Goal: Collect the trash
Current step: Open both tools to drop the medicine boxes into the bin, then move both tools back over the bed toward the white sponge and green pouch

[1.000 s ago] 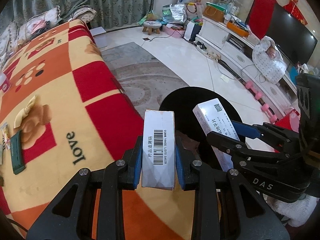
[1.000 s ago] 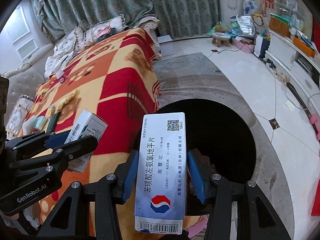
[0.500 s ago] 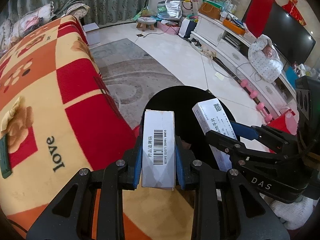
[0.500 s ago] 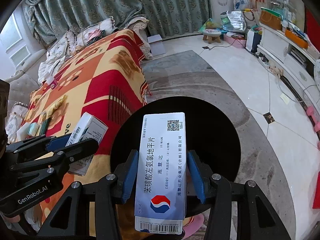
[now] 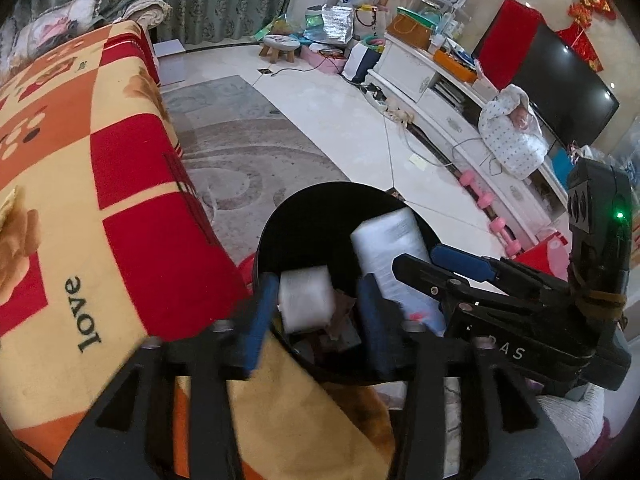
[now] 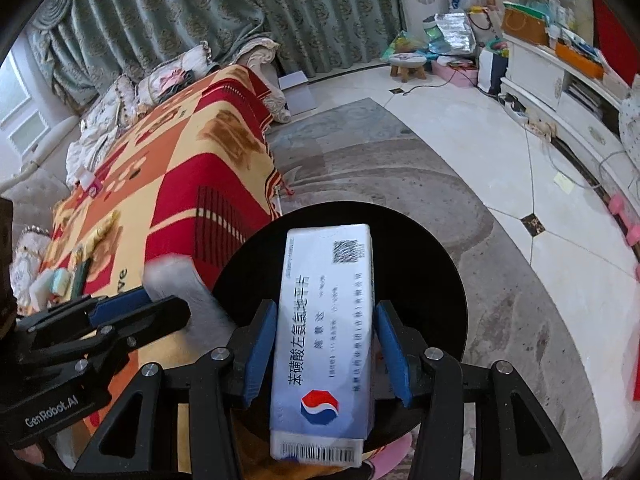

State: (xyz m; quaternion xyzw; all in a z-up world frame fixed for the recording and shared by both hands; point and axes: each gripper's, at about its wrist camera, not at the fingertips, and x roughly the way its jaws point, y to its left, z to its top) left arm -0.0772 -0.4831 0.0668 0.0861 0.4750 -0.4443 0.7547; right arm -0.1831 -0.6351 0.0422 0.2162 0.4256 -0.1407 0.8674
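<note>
A black bin (image 5: pixel 320 216) stands on the floor against the blanket-covered sofa (image 5: pixel 80 160). My left gripper (image 5: pixel 316 284) hangs over it, jaws opening. A small white box (image 5: pixel 306 300), blurred, is dropping between the fingers with a clear gap on its right side. In the right wrist view that small white box (image 6: pixel 172 276) is a pale streak beside the left gripper (image 6: pixel 164 306). My right gripper (image 6: pixel 326 312) is also over the bin (image 6: pixel 432 280), jaws opening. The long blue-and-white medicine box (image 6: pixel 324 360) stands between the pads, slightly blurred and slipping loose.
Several small items (image 6: pixel 60 280) lie on the blanket at the far left. A grey rug (image 5: pixel 240 140) spreads beyond the bin. Pink dumbbells (image 5: pixel 480 196) and cables lie by the white TV stand (image 5: pixel 432 92). A small stool (image 5: pixel 280 46) stands at the back.
Both grippers came further over the bin. The left jaws spread and the small box fell out of their grip. The long box has gone blurred in the right jaws.
</note>
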